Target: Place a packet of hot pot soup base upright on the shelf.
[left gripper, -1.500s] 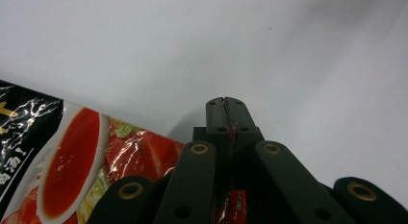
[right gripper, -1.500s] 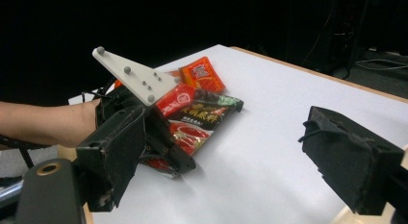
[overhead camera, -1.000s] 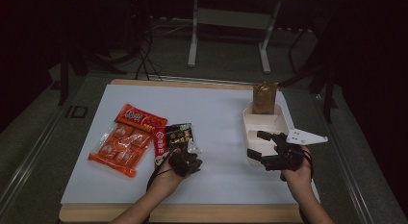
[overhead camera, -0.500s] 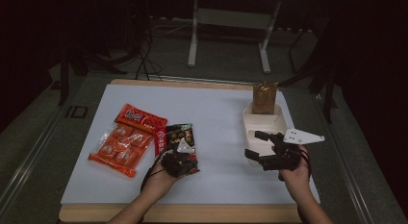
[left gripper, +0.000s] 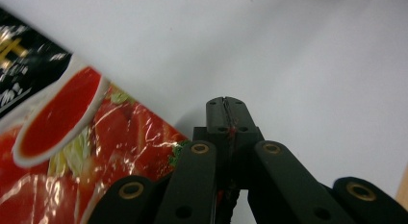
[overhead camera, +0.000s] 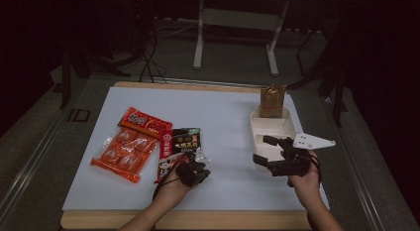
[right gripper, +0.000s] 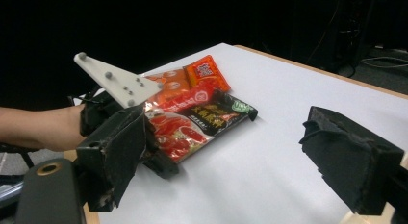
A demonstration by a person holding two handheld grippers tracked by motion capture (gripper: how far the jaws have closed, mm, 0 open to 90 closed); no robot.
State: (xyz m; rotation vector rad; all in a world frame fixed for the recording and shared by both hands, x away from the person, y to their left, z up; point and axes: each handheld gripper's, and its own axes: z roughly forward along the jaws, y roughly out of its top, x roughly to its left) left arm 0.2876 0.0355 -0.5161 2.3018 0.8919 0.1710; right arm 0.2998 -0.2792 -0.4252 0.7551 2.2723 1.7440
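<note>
One hand-held gripper, the left [left gripper: 226,106], clenched on the soup-base packet's [overhead camera: 181,146] corner; right [right gripper: 231,152] released; next, lift toward tray [overhead camera: 257,129].

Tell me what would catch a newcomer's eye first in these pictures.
The bright orange snack packs at the table's left stand out most, with the dark soup-base packet beside them. The left gripper, jaws shut, sits at that packet's near corner. The right gripper hangs open by the white tray.
</note>
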